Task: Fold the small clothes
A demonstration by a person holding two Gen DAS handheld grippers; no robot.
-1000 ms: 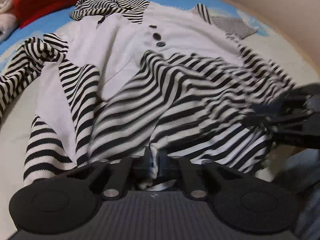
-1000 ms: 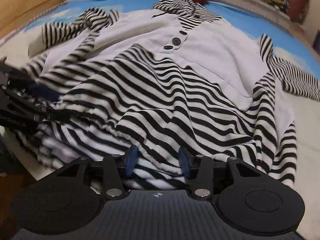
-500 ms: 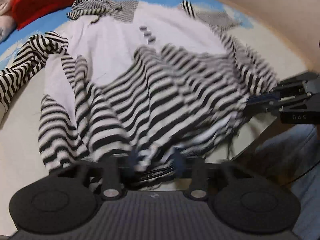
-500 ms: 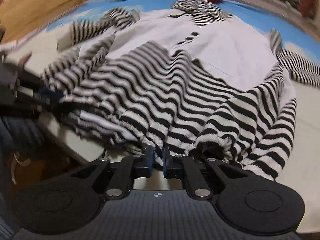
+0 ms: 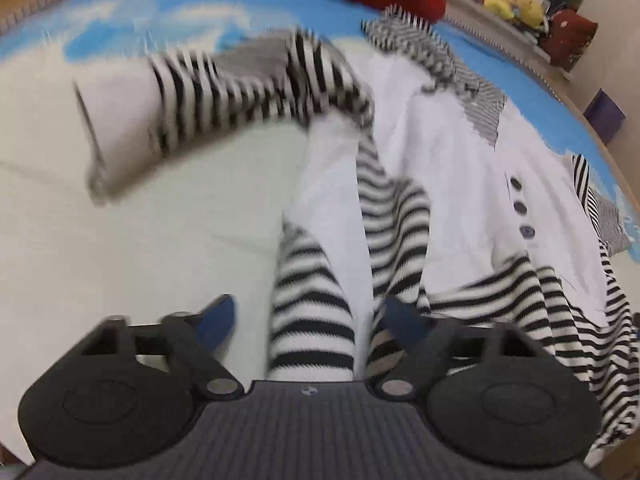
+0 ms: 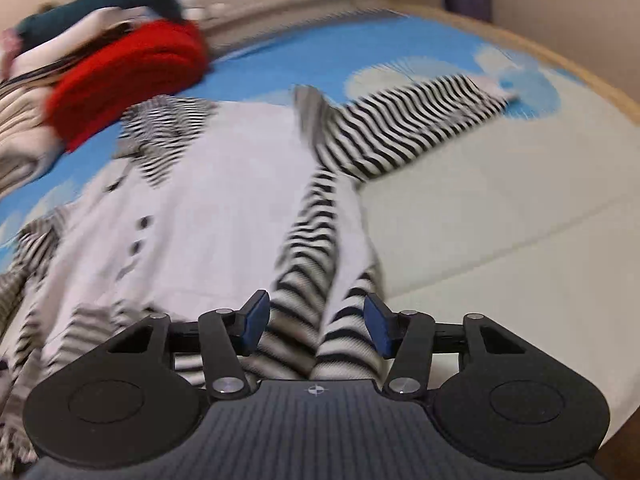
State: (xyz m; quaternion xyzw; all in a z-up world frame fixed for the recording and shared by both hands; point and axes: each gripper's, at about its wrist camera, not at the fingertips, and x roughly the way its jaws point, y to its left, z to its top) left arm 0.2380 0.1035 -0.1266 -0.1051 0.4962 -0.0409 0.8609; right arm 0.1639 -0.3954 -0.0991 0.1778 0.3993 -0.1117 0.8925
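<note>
A black-and-white striped garment [image 5: 440,152] with a white chest panel and dark buttons [image 5: 520,208] lies spread on the bed; it also shows in the right wrist view [image 6: 224,208]. My left gripper [image 5: 310,320] is open, its blue pads on either side of the garment's striped left edge. A striped sleeve [image 5: 248,80] stretches away to the left. My right gripper [image 6: 318,320] is open over the garment's striped right edge. The other sleeve [image 6: 408,124] reaches out to the right. Both views are motion-blurred.
The bed has a blue-and-white cloud sheet [image 5: 120,12]. A red garment [image 6: 132,68] and a stack of folded clothes [image 6: 20,128] lie at the far end. Yellow soft toys [image 5: 512,0] sit on a ledge beyond. The wooden bed edge [image 6: 560,64] curves on the right.
Both grippers have let go of the striped hem and opened. Each has swung outward to its own side edge of the garment, which now lies flatter.
</note>
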